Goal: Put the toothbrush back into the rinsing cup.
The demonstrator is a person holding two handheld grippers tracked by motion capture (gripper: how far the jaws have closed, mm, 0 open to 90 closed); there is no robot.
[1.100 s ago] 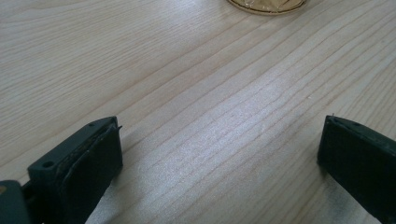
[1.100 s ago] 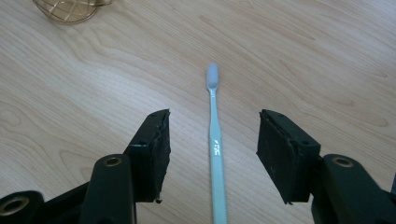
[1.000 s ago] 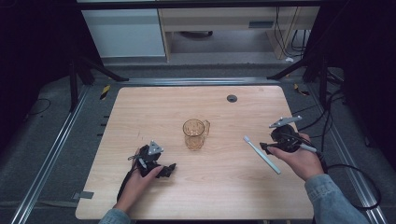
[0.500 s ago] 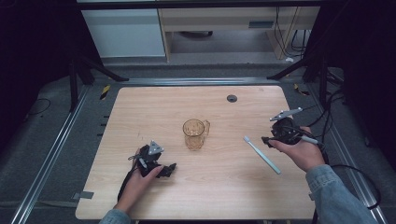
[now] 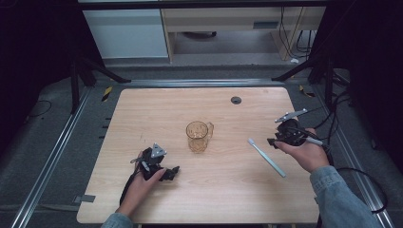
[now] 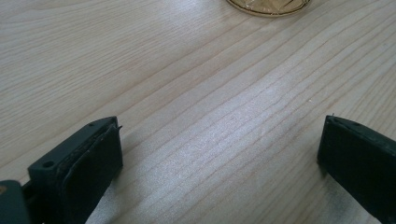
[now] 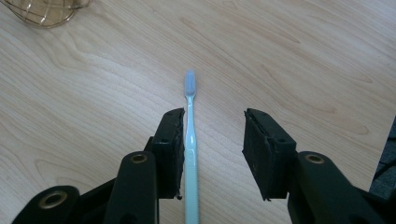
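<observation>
A pale blue toothbrush [image 5: 266, 157] lies flat on the wooden table [image 5: 157, 109], right of an amber glass mug [image 5: 197, 136] that stands upright in the middle. My right gripper [image 5: 273, 141] hovers at the brush's far end. In the right gripper view the toothbrush [image 7: 190, 130] runs between the jaws of the right gripper [image 7: 212, 116], right beside the left pad, with a gap to the other pad. These jaws have just been closing and do not clamp it. My left gripper [image 5: 171, 172] rests low on the table at the front left, jaws of the left gripper [image 6: 219, 154] wide apart over bare wood.
A small black round disc [image 5: 236, 99] sits near the table's far edge. The mug's rim [image 7: 44, 11] shows at the top left of the right gripper view, its base [image 6: 268, 5] at the top of the left gripper view. Cables [image 5: 351, 166] hang off the table's right side.
The right hand has drifted slightly toward the table's far side, staying by the toothbrush. The left hand and its gripper have not moved.
</observation>
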